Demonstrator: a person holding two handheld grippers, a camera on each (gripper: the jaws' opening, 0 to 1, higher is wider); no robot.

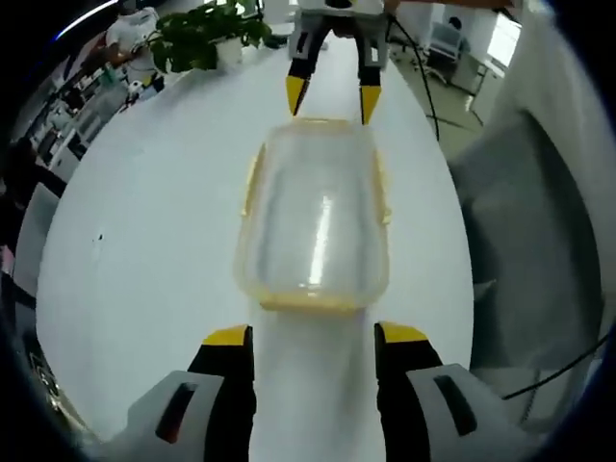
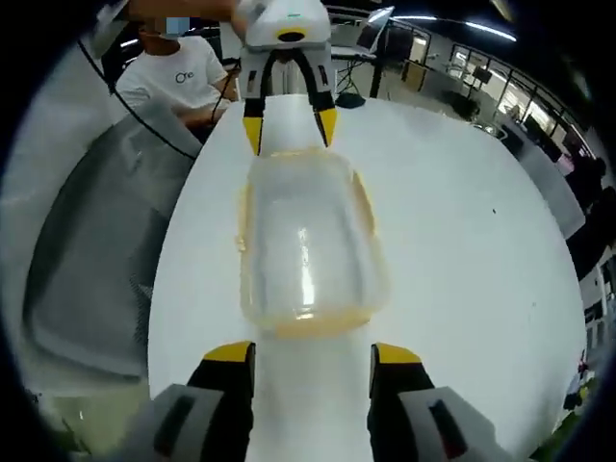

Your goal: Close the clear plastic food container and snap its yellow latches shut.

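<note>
The clear plastic food container (image 1: 313,217) lies lengthwise on the white bench (image 1: 154,241), between the two grippers, which face each other across it. Its lid appears to sit in place already, with yellow latches running along its edges; whether any latch is snapped home is too hazy to tell.

In the left gripper view, the left gripper (image 1: 313,337) hovers just short of the near end of the container, its fingers apart and empty, a yellow latch (image 1: 308,302) directly ahead of them. A potted plant (image 1: 207,34) stands far back on the bench.

In the right gripper view, the right gripper (image 2: 313,354) waits the same way at the opposite end, fingers spread and holding nothing, with that end's yellow latch (image 2: 308,322) before them.

The step in hand looks like pressing the end latches. To do it well, each gripper should probably come in square to its latch, centred on the strip rather than on a corner, and push it down and inward until it seats. Working both ends together would likely keep the light container from sliding along the smooth bench. The long side latches (image 2: 364,207) seem to need attention afterwards.
</note>
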